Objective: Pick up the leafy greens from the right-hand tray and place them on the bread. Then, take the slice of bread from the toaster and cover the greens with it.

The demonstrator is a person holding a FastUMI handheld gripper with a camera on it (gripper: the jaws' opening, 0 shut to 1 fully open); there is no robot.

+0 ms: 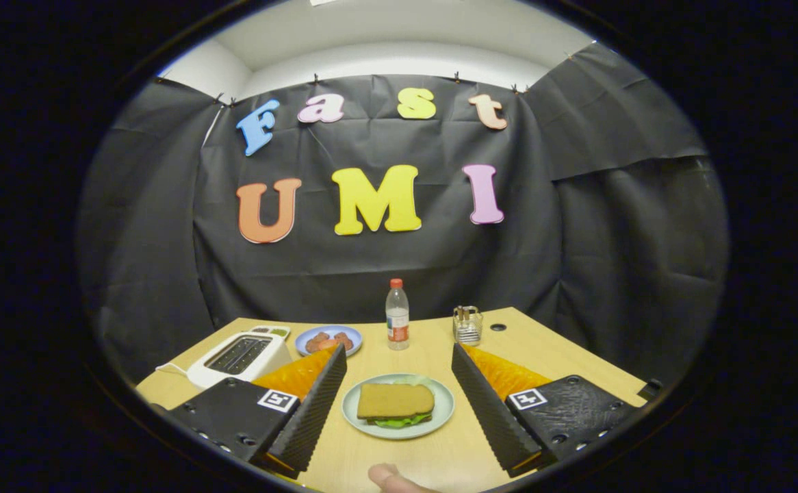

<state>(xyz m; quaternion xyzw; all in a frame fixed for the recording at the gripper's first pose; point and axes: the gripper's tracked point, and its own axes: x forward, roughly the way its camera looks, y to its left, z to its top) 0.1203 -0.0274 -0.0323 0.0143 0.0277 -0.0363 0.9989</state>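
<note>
Sandwich assembled, by the look of it: a brown slice of bread [395, 400] lies flat over green leafy greens [399, 422], whose frilled edge shows beneath its near side, on a round pale-green plate [443, 411] standing on the wooden table [433, 342] between and just ahead of the fingers. Both steps appear done. The slice's long axis runs crosswise to the fingers, rounded crust to the right. The gripper [397, 411] is spread wide, holding nothing. The white two-slot toaster [238, 356] stands beyond the left finger.

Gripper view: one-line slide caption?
Hand-held gripper open above plate holding bread over greens; toaster beyond its fingers.
</note>
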